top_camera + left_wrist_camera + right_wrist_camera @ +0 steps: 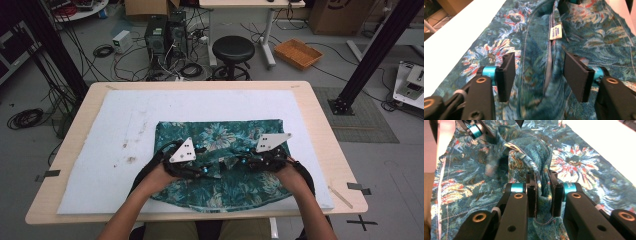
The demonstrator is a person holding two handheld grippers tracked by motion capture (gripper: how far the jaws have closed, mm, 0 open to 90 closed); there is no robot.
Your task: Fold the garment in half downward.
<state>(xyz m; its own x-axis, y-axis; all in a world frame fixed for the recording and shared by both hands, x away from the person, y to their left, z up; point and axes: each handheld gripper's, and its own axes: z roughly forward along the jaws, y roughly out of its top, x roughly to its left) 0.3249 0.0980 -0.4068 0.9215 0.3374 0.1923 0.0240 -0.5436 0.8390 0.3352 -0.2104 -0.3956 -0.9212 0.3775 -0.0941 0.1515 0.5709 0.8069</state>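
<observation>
Teal floral garment [220, 137] on white foam pad [125, 125], near edge; my right gripper [543, 195] pinches its raised fold, my left gripper [539, 75] gapes released astride a seam beside the label [555, 32].

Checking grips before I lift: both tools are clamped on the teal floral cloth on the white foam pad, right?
Not both. The right tool pinches the teal floral cloth; in the left gripper view the left tool stands open around a fold. The white foam pad is right.

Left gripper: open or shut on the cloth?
Open. The left gripper has its jaws apart, a ridge of floral cloth between them, pads not pressing it.
</observation>
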